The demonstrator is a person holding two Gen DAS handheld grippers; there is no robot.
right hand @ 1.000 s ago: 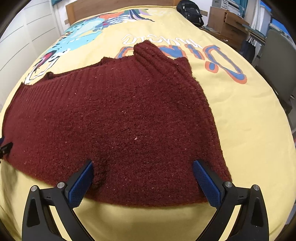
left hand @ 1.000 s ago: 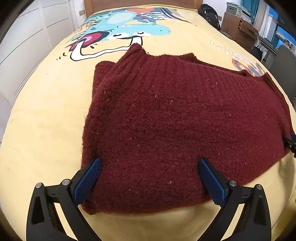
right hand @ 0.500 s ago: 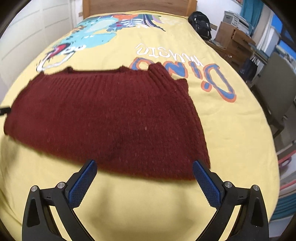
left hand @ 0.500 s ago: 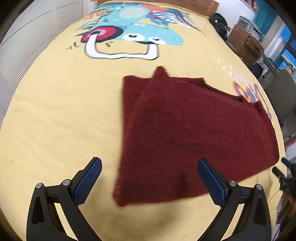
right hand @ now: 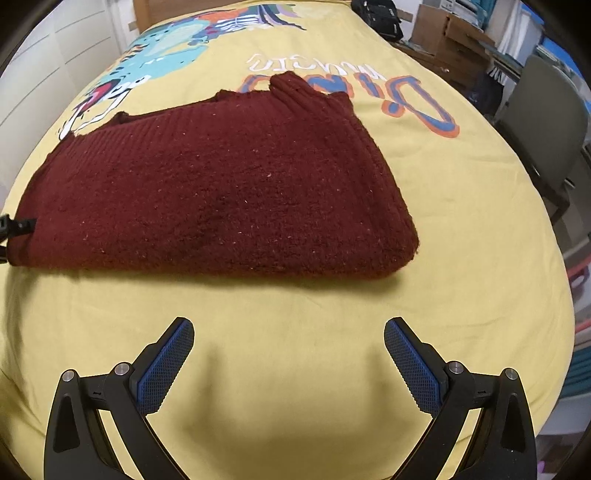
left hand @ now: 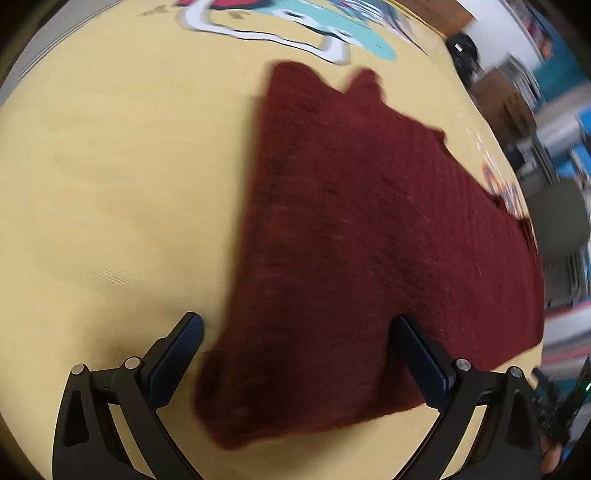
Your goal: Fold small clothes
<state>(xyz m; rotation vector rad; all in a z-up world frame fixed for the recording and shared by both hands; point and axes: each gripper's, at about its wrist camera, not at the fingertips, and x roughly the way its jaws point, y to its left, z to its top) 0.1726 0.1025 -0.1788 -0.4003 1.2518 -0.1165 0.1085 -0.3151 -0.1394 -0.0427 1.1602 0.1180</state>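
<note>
The sweater [right hand: 218,192], dark red and knitted, is lying folded on the bed [right hand: 295,302], its doubled thick edge facing the right claw [right hand: 289,363] and its ribbed collar end pointing away toward the far side. In the right wrist view it is sitting ahead of the claw, apart from the fingertips, with a strip of yellow cover showing between them. The right claw is standing wide, both blue pads [right hand: 413,369] bare, gripping nothing, and casting a soft shadow on the cover just below.

In the left wrist view the sweater [left hand: 369,240] is blurred and is reaching down between the fingers of the left claw [left hand: 299,354]. That claw is also spread wide; its right pad [left hand: 421,363] is showing against the knit, its left pad [left hand: 173,363] is sitting over yellow cover just beside the sweater's corner. Whether the pads are touching the fabric I cannot tell.

A small black tip of the left claw is poking in at the left edge of the right wrist view, right at the sweater's left end.

Beyond the sweater, a dinosaur print [right hand: 166,48] and orange-blue lettering [right hand: 417,99] are covering the far part of the bed. To the right of the right claw, a grey chair [right hand: 543,118] is standing beside the bed, with a black bag [right hand: 380,18] and boxes [right hand: 450,37] farther off.
</note>
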